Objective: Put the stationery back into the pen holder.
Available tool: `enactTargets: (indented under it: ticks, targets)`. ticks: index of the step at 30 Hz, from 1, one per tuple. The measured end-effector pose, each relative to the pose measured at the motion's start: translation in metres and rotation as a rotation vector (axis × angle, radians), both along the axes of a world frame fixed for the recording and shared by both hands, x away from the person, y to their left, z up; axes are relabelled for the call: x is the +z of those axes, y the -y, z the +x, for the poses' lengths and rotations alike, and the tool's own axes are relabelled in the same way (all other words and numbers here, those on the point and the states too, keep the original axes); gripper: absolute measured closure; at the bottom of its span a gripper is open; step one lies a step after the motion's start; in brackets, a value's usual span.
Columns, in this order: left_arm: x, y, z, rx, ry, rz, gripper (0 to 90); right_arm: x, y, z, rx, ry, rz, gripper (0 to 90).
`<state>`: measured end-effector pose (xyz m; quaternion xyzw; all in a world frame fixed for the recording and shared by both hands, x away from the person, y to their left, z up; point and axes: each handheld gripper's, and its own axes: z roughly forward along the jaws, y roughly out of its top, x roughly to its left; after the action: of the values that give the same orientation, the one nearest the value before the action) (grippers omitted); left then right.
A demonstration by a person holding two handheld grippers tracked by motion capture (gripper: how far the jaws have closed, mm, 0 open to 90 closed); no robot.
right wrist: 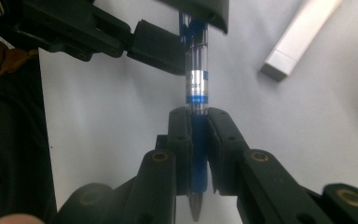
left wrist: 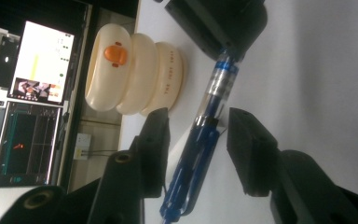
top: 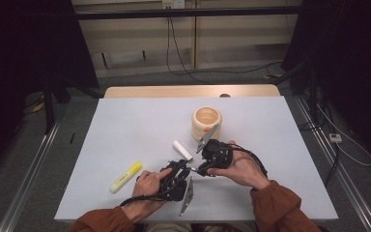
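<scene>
A blue pen with a clear barrel is held above the table, and my right gripper is shut on its blue grip end. In the high view both grippers meet near the table's front middle, the right gripper to the right of the left gripper. My left gripper stands open with the pen between its jaws; a gap shows on each side of the barrel. The right gripper's body caps the pen's far end in the left gripper view.
A cream ringed pot with an orange duck bill stands behind the grippers on the grey table. A white stick-shaped piece lies just left of the right gripper. A yellow highlighter lies at the front left.
</scene>
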<state>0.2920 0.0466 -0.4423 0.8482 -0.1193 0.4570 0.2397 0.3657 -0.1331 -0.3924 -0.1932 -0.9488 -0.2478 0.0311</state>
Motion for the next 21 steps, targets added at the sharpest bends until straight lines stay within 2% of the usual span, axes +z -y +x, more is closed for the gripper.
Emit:
enactTargets:
  ticks: [4,10,12,13,17,21]
  targets:
    - [-0.0051,0.0033,-0.0041,-0.035,0.017,0.034,66.7,-0.0011,-0.0017,-0.0009,-0.004,0.003,-0.001,80.1]
    - [-0.0078,0.0043,-0.0038,-0.039,0.012,0.034,74.1,-0.0035,-0.0025,-0.0011,0.002,-0.009,-0.003,80.1]
    - [-0.0083,0.0043,-0.0042,-0.041,0.03,0.037,75.3,-0.0039,-0.0033,-0.0017,-0.003,-0.012,-0.001,80.1]
    - [-0.0075,0.004,-0.0043,-0.037,0.036,0.058,76.1,-0.0037,-0.0029,-0.0015,-0.002,-0.012,0.002,80.1]
    - [-0.008,0.0048,-0.0046,-0.024,0.027,0.057,78.5,-0.0027,-0.0014,-0.0015,-0.006,-0.006,0.019,80.0]
    - [-0.0065,0.0036,-0.0049,-0.005,-0.007,0.042,79.3,-0.0026,-0.0005,-0.0021,0.004,0.002,0.031,79.7]
